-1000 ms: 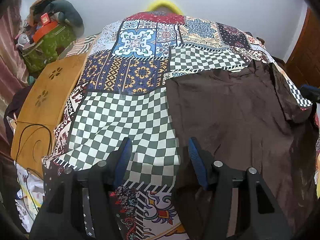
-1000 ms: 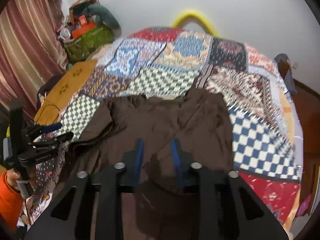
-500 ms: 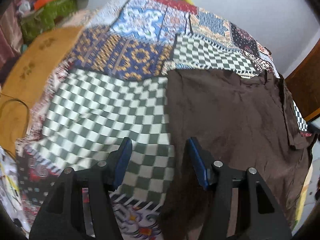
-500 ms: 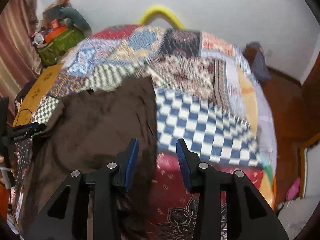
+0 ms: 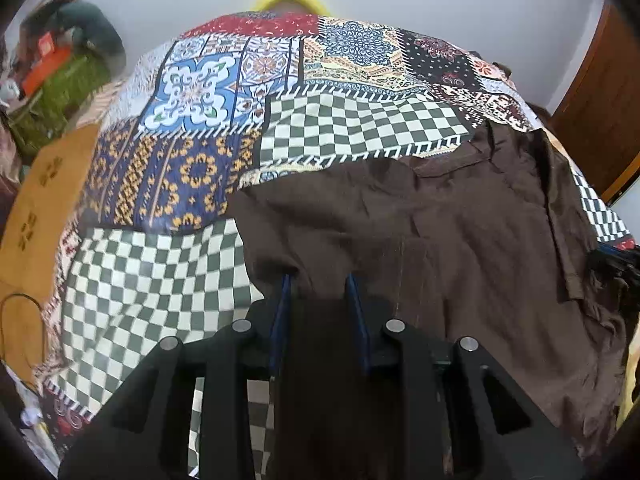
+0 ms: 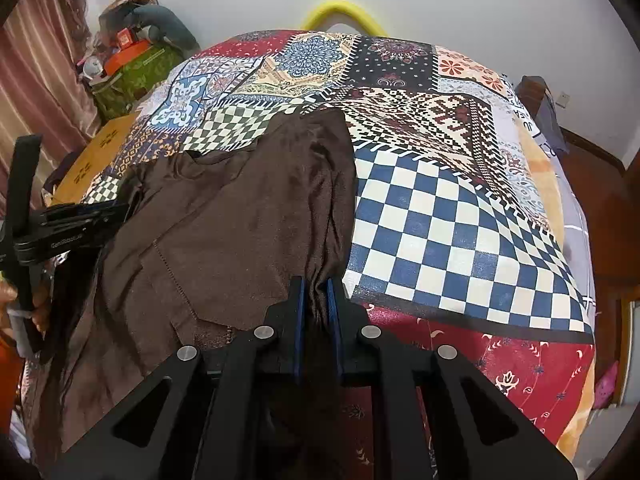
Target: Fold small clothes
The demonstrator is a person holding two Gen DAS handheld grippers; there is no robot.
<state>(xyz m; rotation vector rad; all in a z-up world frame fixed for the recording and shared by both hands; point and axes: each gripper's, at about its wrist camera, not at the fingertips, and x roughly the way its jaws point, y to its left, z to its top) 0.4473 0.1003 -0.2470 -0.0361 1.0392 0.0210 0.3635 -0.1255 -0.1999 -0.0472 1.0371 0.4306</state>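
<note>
A dark brown garment (image 5: 440,232) lies spread on a patchwork bedspread (image 5: 200,92); it also shows in the right wrist view (image 6: 240,216). My left gripper (image 5: 320,284) is shut on the garment's left edge, with cloth bunched between the blue pads. My right gripper (image 6: 316,284) is shut on the garment's right edge, with a fold of brown cloth pinched between its pads. The left gripper also shows at the left of the right wrist view (image 6: 120,210), gripping the far edge.
The bedspread (image 6: 460,208) covers a bed. A yellow curved headboard bar (image 6: 340,14) stands at the far end against a white wall. A wooden board (image 5: 36,208) and a green bag (image 6: 132,76) with clutter lie left. A wooden door (image 5: 600,112) is right.
Both grippers were open above the garment's edges; both have since closed on the brown cloth, the left on the left edge and the right on the right edge.
</note>
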